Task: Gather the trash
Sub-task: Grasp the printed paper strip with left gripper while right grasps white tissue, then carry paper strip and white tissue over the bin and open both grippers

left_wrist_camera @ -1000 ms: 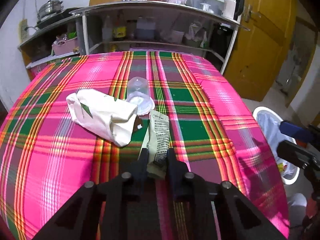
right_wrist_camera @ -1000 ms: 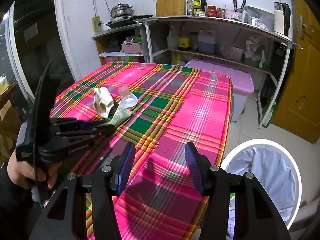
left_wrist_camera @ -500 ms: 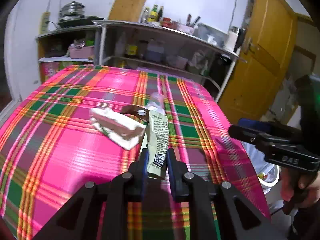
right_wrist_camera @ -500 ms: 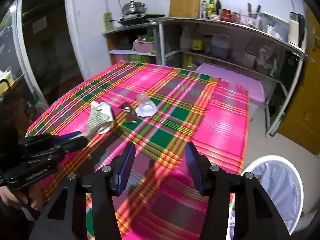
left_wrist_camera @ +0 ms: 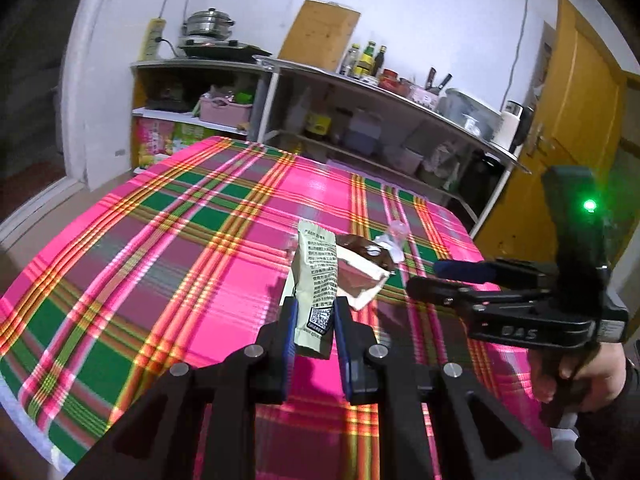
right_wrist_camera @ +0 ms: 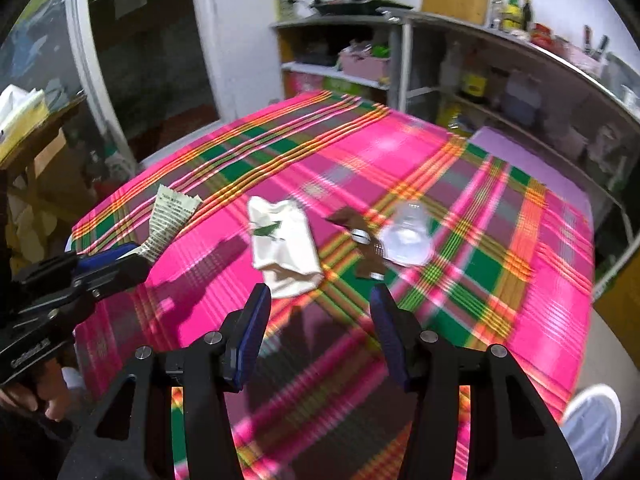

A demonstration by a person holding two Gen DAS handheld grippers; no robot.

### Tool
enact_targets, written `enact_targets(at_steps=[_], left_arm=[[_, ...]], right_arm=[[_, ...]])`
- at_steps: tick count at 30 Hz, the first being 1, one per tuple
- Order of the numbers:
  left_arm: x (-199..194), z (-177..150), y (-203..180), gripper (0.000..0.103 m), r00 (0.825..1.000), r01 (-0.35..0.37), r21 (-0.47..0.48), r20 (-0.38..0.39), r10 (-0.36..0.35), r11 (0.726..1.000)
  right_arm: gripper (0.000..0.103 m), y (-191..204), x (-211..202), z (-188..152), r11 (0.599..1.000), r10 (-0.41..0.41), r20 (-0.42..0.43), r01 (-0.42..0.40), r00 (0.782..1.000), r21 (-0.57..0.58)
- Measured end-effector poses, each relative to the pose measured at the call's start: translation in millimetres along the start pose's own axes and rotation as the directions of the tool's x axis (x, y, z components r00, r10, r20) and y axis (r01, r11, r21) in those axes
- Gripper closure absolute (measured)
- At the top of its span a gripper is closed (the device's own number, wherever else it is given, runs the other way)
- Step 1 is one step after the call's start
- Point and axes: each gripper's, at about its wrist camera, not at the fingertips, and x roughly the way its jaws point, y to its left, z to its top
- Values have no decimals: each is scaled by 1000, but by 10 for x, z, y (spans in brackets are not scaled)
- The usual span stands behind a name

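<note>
My left gripper (left_wrist_camera: 314, 316) is shut on a pale green snack wrapper (left_wrist_camera: 316, 276) and holds it up above the plaid table; the wrapper also shows in the right wrist view (right_wrist_camera: 168, 220). My right gripper (right_wrist_camera: 318, 316) is open and empty, above the table just short of a crumpled white paper bag (right_wrist_camera: 284, 248). A brown wrapper (right_wrist_camera: 360, 240) and a clear plastic cup (right_wrist_camera: 408, 236) lie on the cloth to the right of the bag. From the left wrist view the bag (left_wrist_camera: 360, 280), brown wrapper (left_wrist_camera: 364, 248) and cup (left_wrist_camera: 396, 236) lie behind the held wrapper.
The table carries a pink and green plaid cloth (right_wrist_camera: 500, 240). A white bin with a liner (right_wrist_camera: 592, 432) stands on the floor at the right of the table. Metal shelves with bottles and boxes (left_wrist_camera: 360, 120) line the far wall. A yellow door (left_wrist_camera: 580, 140) is at the right.
My left gripper has lifted the green wrapper off the table and swung left. My right gripper has moved in over the table toward the white bag, still open.
</note>
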Motion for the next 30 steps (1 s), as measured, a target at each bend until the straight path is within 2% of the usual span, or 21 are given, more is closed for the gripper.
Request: enact_targets(at_steps=[7, 9, 13, 15, 16, 24, 30], left_arm=[[-6, -26, 184, 85, 1000, -12, -26, 3, 12, 1000], [0, -29, 216, 85, 1000, -12, -32, 2, 12, 999], [9, -43, 228, 85, 1000, -10, -34, -1, 10, 999], [18, -52, 230, 85, 1000, -8, -33, -5, 8, 999], [21, -59, 223, 85, 1000, -7, -33, -6, 7, 999], [38, -74, 143, 85, 1000, -8, -19, -18, 8, 1000], [-8, -72, -29, 85, 1000, 10, 2, -19, -10, 1000]], right_arm=[[51, 191, 300, 127, 999, 26, -38, -27, 999, -43], [60, 206, 344, 142, 999, 24, -43, -26, 999, -48], [66, 217, 379, 153, 999, 19, -45, -22, 999, -49], [76, 213, 379, 156, 999, 17, -36, -19, 999, -45], [94, 206, 372, 160, 999, 21, -32, -23, 999, -40], [96, 184, 212, 134, 999, 36, 3, -36, 999, -24], [95, 114, -155, -14, 999, 37, 54, -38, 998, 18]])
